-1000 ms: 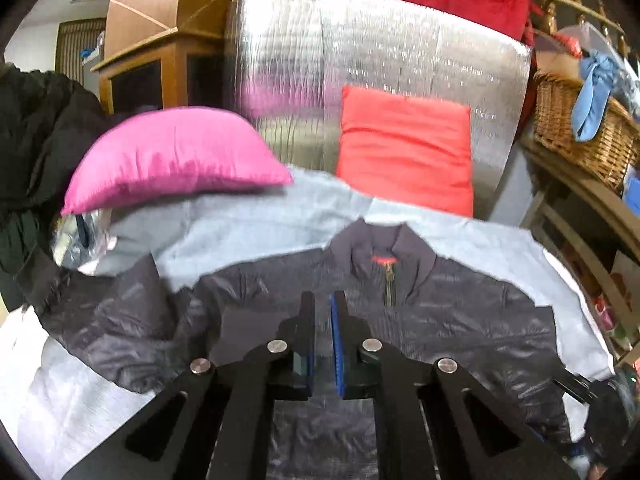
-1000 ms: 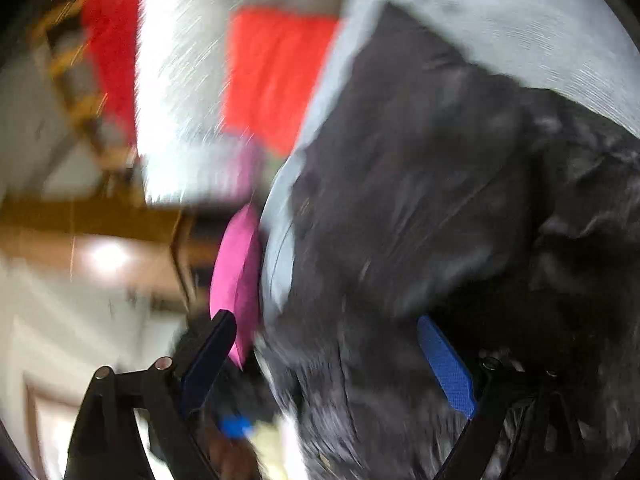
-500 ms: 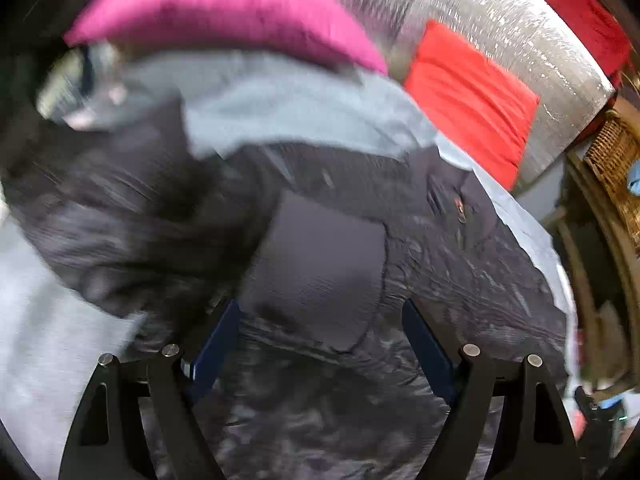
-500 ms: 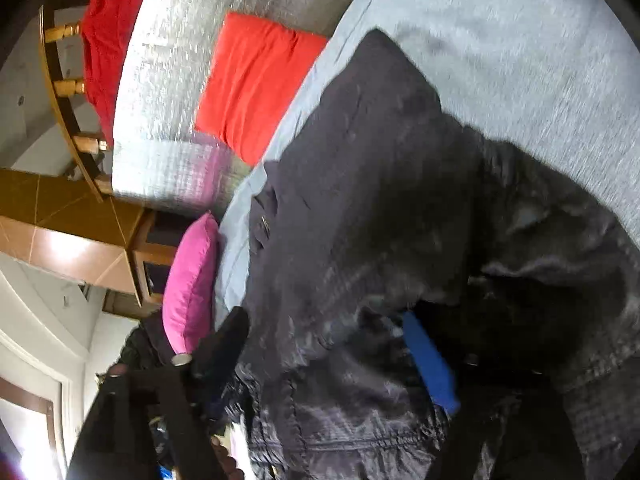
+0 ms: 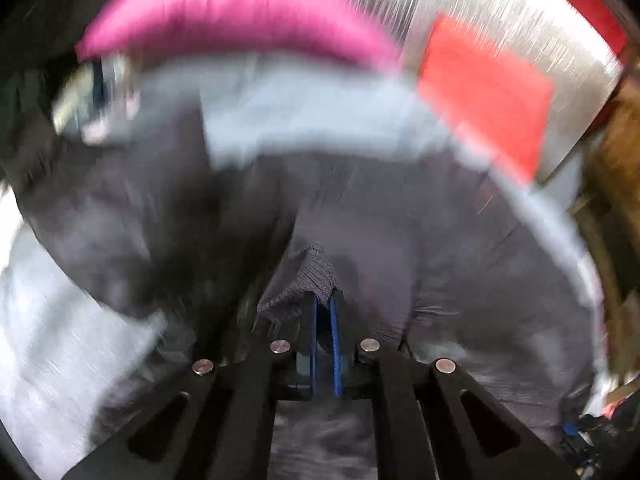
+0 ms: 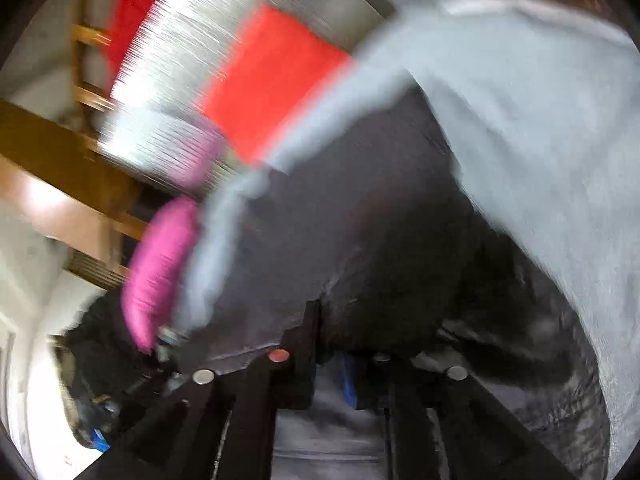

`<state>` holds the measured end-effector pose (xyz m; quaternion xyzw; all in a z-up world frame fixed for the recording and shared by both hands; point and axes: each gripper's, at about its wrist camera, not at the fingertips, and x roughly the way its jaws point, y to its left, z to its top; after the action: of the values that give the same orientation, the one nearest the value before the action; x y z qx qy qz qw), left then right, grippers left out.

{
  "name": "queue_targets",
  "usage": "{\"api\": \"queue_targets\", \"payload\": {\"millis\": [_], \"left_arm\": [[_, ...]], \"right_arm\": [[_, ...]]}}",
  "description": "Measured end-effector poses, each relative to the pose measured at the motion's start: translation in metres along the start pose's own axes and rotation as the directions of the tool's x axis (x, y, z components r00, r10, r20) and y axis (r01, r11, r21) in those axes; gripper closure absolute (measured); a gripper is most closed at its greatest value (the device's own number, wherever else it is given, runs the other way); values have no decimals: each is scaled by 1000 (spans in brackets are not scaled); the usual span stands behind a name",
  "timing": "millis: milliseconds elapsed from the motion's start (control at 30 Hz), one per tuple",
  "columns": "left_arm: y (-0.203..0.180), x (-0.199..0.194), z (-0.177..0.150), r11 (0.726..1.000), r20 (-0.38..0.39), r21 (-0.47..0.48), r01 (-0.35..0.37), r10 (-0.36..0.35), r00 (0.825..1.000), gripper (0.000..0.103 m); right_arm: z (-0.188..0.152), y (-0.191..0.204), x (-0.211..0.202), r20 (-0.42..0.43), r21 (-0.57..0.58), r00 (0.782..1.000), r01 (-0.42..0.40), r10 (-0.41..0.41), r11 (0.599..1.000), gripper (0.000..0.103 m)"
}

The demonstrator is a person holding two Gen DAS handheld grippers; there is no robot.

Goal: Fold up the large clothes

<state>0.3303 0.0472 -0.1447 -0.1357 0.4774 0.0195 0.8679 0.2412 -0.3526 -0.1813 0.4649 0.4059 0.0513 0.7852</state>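
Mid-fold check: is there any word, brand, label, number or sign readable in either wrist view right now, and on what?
None: no text is readable in either view.
Dark jacket: both views are motion-blurred; no tag or brand print can be made out.
Pink pillow, red cushion, silver quilted backing: plain, no print visible.
Left tool and right tool: no markings visible.

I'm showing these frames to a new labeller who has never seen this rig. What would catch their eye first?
Probably the colour: a pink pillow at the top of the left view and a red cushion against a silvery mat. Then the dark jacket spread over a grey sheet, with the left gripper shut on its ribbed cuff and the right gripper shut on jacket fabric.
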Motion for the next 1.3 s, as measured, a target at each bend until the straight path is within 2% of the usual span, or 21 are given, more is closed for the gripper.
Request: {"api": "queue_targets", "payload": {"millis": [33,67,133,167,267,367,500,567,600,633,667,733,800,833,900,967,1000,1067,1100,1167,1300], "left_arm": [[2,6,-5,1000,14,9,2,-2,1000,93],[2,3,-9,1000,54,29,0,-1,999,92],[-5,2,-13,996,80,84,-20,14,997,92],[-6,2,-14,995,87,93,-22,14,996,92],[-4,5,-14,995,103,98,-12,2,995,92],[-4,3,-21,992,135,123,-30,14,991,92],[-10,-3,-27,989,155,139,-54,32,987,91],[-11,-4,-23,988,151,142,-54,32,988,91],[-12,-5,-22,988,148,146,-53,31,988,91],[-13,-6,-22,987,146,153,-52,30,989,91],[-14,-7,-20,985,146,162,-53,29,989,91],[-16,-14,-17,984,172,174,-35,5,985,92],[-18,-11,-17,983,183,182,-18,-16,983,92],[-22,-2,-19,980,163,198,-32,-1,987,92],[-28,0,-23,973,180,220,-72,32,983,92],[-29,-3,-23,970,173,228,-79,40,984,92],[-27,-3,-22,971,172,226,-74,35,984,92],[-23,-9,-22,972,167,226,-62,24,986,86],[-21,-12,-21,973,167,221,-64,27,986,83],[-15,-29,-19,982,190,175,-70,36,981,64],[-11,-67,-19,993,280,102,-60,29,959,52]], "right_arm": [[-1,-7,-5,15,19,999,-43,43,999,79],[-1,-8,-15,17,17,998,-60,60,998,71],[-3,-3,-35,9,-31,996,-94,94,995,20],[-4,0,-47,-2,-60,995,-99,99,993,17],[-2,12,-75,-30,-130,988,-154,152,979,17],[15,18,-97,65,-209,991,-100,116,973,17],[67,11,-64,82,-221,996,55,-37,974,17],[99,4,-27,9,-229,993,113,-114,967,18],[110,0,-14,-9,-237,988,145,-152,961,29],[116,2,-5,-26,-250,987,147,-159,957,72],[120,10,-4,-22,-283,986,150,-163,947,88],[115,35,-19,66,-394,981,192,-180,899,94],[117,33,-29,132,-399,969,246,-210,883,94],[119,31,-16,106,-370,966,260,-238,892,94],[117,19,7,73,-358,949,311,-306,880,92],[110,14,4,101,-340,957,291,-273,894,87],[109,13,-3,114,-308,959,284,-261,908,79],[104,18,-23,178,-279,945,314,-273,907,54],[98,26,-38,218,-292,943,310,-252,905,38],[85,48,-57,253,-343,947,281,-200,896,38],[49,83,-72,200,-449,979,128,-40,885,38]]}}
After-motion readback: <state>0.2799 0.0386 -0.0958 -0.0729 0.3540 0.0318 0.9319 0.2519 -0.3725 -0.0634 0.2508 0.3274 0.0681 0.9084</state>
